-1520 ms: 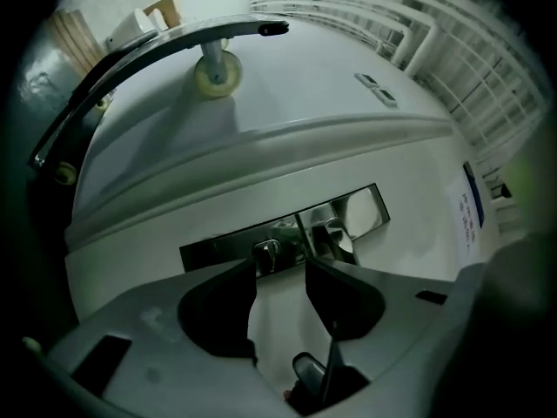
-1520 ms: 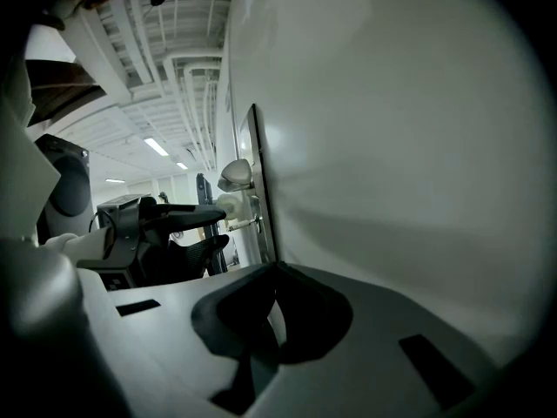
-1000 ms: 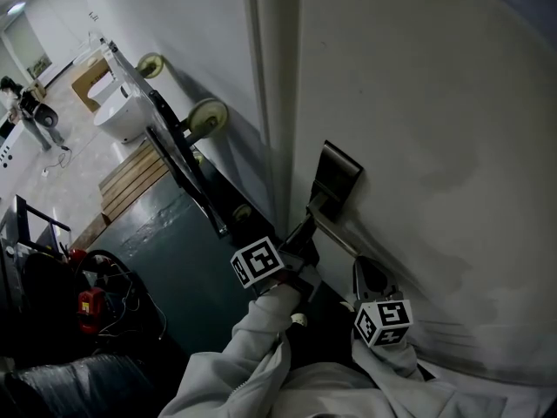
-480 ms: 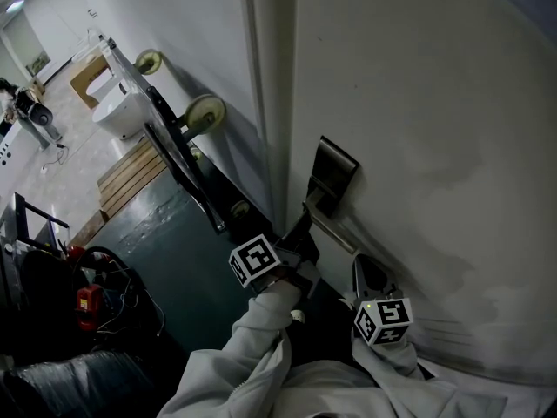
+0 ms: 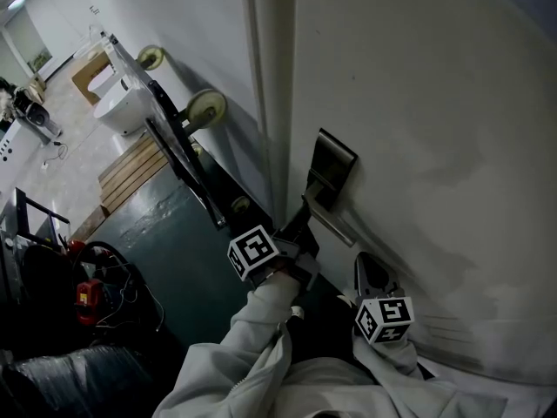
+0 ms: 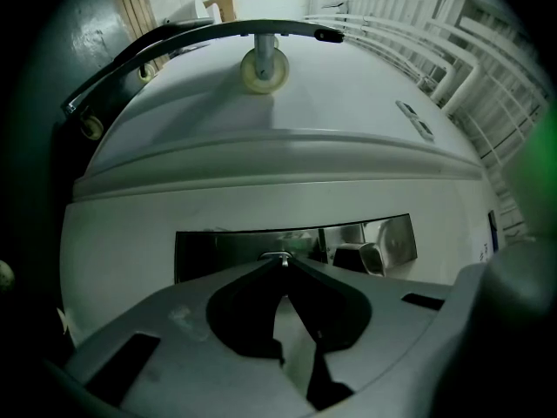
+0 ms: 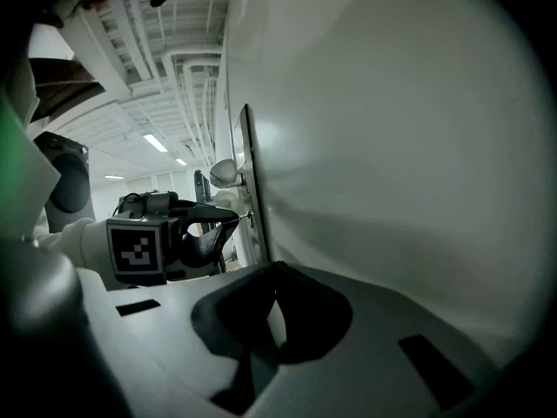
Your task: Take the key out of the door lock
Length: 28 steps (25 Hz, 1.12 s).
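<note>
Two pairs of tongs are present; only one is working. Nearest the operator, the pale grey right tongs (image 5: 363, 264) hang low beside the flat white door (image 5: 418, 103). Their jaws are brought together with nothing between them, and they touch no hardware that can be seen. Leave them parked there, clear of the pull path.

Further in, the pale grey left tongs (image 5: 305, 212) are held level and square to the door. Their jaws are fully closed, and the tips pinch the small silvery metal key (image 6: 281, 255) by its head. The key sits in the dark rectangular metal lock plate (image 6: 226, 252). Only its head shows, so the blade is judged to be seated in the cylinder. The silvery lever handle (image 6: 365, 255) stands just beside the key on the same plate.

Procedure for extraction, the step in hand:
1. Maintain full closing pressure. The head is thin and smooth and will likely slip if the grip relaxes.
2. No view confirms that the blade is turned to its withdrawal position. If the key resists, roll the wrist slightly either way, then pull again.
3. Draw straight back along the key's axis, perpendicular to the door. Side load could bind or bend the blade.
4. Keep the tongs clear of the lever handle.

Beyond the door edge, a black metal frame with cream wheels (image 5: 207, 110) stands by the wall and plays no part.
</note>
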Each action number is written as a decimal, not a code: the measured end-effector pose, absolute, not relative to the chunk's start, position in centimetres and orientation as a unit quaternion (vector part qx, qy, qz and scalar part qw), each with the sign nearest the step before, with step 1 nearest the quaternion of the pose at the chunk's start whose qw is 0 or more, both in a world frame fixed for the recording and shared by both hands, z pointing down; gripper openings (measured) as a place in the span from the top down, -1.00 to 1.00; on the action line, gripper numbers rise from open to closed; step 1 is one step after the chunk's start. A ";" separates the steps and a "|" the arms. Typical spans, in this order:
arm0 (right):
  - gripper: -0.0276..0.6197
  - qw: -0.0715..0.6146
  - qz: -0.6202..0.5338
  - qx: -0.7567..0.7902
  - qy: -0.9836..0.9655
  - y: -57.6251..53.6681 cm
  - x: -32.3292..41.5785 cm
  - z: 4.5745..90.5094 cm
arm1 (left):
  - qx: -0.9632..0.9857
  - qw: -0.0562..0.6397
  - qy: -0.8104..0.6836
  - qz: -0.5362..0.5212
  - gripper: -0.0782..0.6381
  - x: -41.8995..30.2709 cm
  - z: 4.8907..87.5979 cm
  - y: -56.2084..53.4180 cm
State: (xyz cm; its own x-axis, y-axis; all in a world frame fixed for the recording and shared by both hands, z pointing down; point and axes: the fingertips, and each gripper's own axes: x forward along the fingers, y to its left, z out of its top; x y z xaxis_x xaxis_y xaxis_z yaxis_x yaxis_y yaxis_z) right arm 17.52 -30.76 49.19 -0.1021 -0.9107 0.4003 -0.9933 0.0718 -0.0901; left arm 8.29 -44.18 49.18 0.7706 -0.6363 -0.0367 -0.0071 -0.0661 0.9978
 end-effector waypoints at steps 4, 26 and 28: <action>0.75 0.122 0.173 0.654 -0.726 -30.7 17.2 49.3 | 0.694 0.635 -0.236 -0.244 0.71 8.2 49.1 -44.3; 0.75 0.127 0.175 0.636 -0.741 -31.1 15.3 49.7 | 0.695 0.631 -0.239 -0.250 0.71 4.9 49.5 -41.7; 0.75 0.126 0.173 0.632 -0.745 -31.0 14.7 49.6 | 0.691 0.635 -0.237 -0.253 0.71 4.6 49.8 -41.2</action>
State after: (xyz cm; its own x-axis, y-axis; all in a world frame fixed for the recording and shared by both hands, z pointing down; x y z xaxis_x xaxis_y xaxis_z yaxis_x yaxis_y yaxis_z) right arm 14.69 -30.99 49.61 -0.1695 -0.8980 0.4060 -0.9851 0.1415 -0.0983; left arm 4.62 -41.23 49.76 0.7599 -0.6482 -0.0479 -0.0070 -0.0819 0.9966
